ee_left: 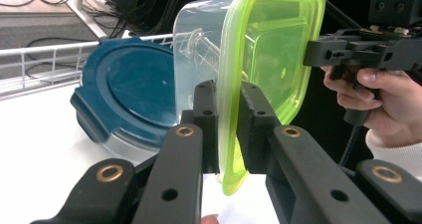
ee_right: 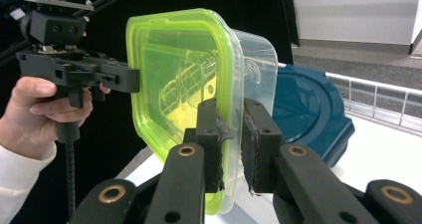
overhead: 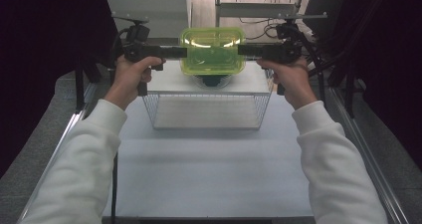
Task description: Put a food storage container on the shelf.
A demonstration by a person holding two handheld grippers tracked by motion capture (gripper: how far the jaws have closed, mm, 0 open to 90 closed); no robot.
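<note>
1. Your left gripper (overhead: 181,52) and right gripper (overhead: 243,50) each clamp an opposite rim of the green-lidded box (overhead: 212,50), held above the far edge of the wire basket (overhead: 206,126).
2. It looks light, stiff and slick; stay on the lid's lip.
3. A blue-lidded container (ee_left: 124,92) sits beneath.

Glossy translucent plastic green lid (overhead: 212,51), clear plastic tub (ee_left: 199,59), white wire basket (overhead: 164,109)

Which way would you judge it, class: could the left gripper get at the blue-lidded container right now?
Probably not. The left gripper is shut on the rim of the green-lidded box, which the right gripper also grips. The blue-lidded container sits behind that box.
</note>
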